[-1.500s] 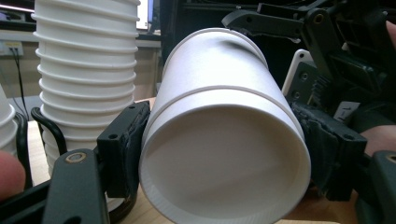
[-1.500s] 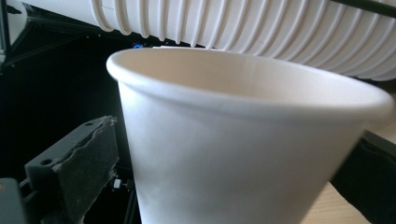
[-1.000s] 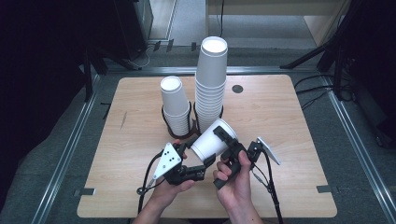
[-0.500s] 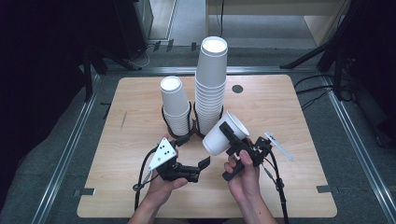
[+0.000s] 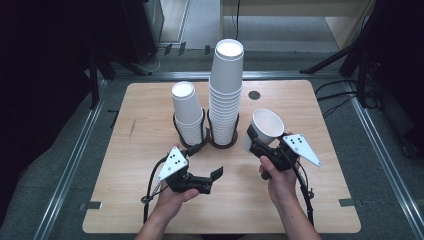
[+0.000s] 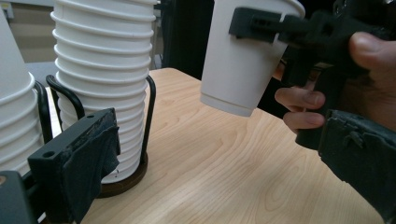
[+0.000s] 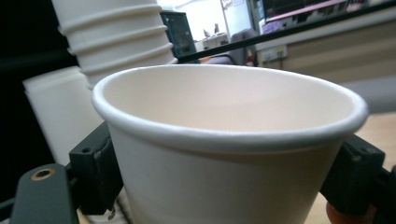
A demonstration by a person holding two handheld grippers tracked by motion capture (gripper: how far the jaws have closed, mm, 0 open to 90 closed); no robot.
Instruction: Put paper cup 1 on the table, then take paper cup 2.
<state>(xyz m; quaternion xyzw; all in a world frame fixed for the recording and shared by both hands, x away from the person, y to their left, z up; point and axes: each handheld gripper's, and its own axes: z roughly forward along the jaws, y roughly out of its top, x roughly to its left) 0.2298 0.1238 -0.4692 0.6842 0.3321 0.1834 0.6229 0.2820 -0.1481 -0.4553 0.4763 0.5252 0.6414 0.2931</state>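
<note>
My right gripper (image 5: 263,140) is shut on a single white paper cup (image 5: 265,127), held mouth-up and slightly tilted above the table's right half. Its jaws press the cup's (image 7: 224,140) two sides in the right gripper view. My left gripper (image 5: 213,180) is open with nothing in it, low over the table, its jaws pointing right toward the cup. In the left gripper view the cup (image 6: 238,60) hangs above the wood beyond my open left gripper (image 6: 217,172). A tall stack of cups (image 5: 226,90) and a short stack (image 5: 187,112) stand in black wire holders at mid-table.
The wooden table (image 5: 140,125) has a small dark round hole (image 5: 254,95) behind the held cup. Metal rails run along its left and right edges. The tall stack (image 6: 102,70) rises close to my left jaw, and the stack (image 7: 116,32) stands just behind the held cup.
The right gripper has carried the cup to the right, away from the left gripper, and turned it more upright. The left gripper has drawn back to the left, open.
</note>
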